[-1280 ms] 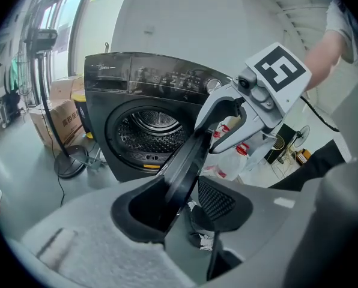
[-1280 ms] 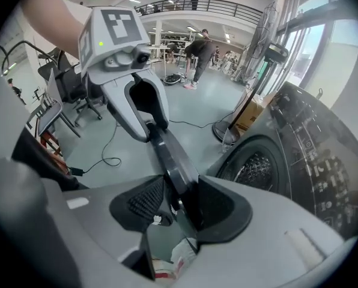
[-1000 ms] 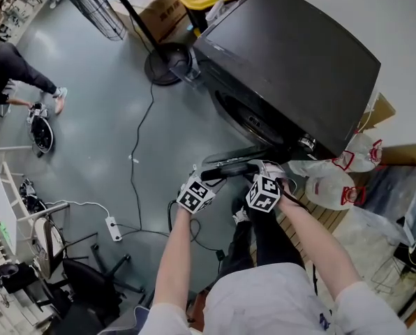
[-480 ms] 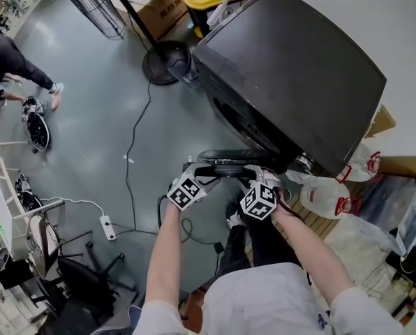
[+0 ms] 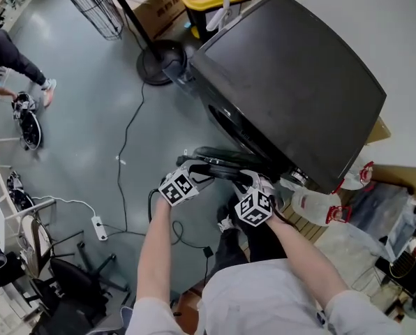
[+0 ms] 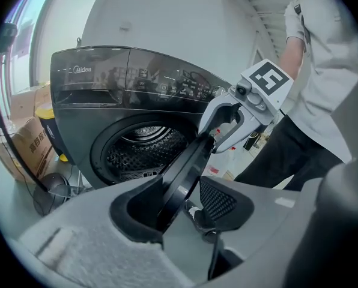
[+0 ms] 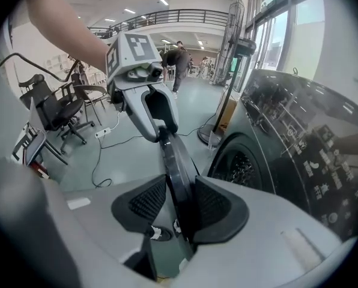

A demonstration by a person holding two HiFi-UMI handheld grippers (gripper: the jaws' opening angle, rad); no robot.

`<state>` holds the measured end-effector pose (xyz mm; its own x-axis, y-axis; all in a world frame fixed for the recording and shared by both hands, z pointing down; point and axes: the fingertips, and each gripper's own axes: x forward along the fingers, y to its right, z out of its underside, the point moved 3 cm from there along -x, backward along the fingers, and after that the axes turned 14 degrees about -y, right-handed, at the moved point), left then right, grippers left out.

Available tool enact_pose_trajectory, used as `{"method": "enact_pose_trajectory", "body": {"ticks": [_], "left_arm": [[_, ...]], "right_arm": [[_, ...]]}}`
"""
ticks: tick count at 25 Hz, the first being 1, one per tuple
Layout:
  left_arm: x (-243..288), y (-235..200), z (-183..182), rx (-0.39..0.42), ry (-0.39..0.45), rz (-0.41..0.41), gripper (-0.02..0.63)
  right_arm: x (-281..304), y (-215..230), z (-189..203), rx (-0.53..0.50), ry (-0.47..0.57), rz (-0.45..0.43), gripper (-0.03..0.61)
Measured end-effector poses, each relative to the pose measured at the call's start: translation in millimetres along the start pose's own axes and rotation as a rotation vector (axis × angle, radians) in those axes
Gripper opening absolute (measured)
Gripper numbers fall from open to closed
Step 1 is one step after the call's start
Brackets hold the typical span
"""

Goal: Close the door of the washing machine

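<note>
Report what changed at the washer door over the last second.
The door has swung a little toward the washing machine, both grippers moving with it. The jaws of the left gripper have just been opening, the door loose between them; those of the right gripper have just been closing on the door. The washing machine stayed put.
</note>
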<state>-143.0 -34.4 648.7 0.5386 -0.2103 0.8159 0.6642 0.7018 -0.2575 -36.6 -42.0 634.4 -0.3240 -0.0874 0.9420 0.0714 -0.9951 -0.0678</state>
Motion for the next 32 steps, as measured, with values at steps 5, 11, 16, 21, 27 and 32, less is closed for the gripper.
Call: {"method": "enact_pose_trajectory", "body": {"ticks": [5, 11, 16, 21, 27, 32], "left_arm": [[4, -8, -10, 0.038, -0.022, 0.046, 0.189], [8, -28, -28, 0.039, 0.001, 0.033, 0.208], [8, -37, -34, 0.059, 0.005, 0.039, 0.219], [10, -54, -45, 0.068, 0.046, 0.022, 0.235], [14, -66, -57, 0.117, 0.061, 0.034, 0.238], [16, -67, -64, 0.174, 0.071, 0.064, 0.236]], "right_arm": [[-1, 7, 3, 0.032, -0.009, -0.013, 0.146], [1, 27, 1, 0.089, 0.007, 0.023, 0.143], [0, 32, -4, 0.15, -0.017, 0.029, 0.138], [4, 46, -10, 0.207, -0.022, 0.069, 0.138], [7, 58, -11, 0.315, -0.05, 0.112, 0.146], [4, 62, -10, 0.402, -0.069, 0.165, 0.158]]}}
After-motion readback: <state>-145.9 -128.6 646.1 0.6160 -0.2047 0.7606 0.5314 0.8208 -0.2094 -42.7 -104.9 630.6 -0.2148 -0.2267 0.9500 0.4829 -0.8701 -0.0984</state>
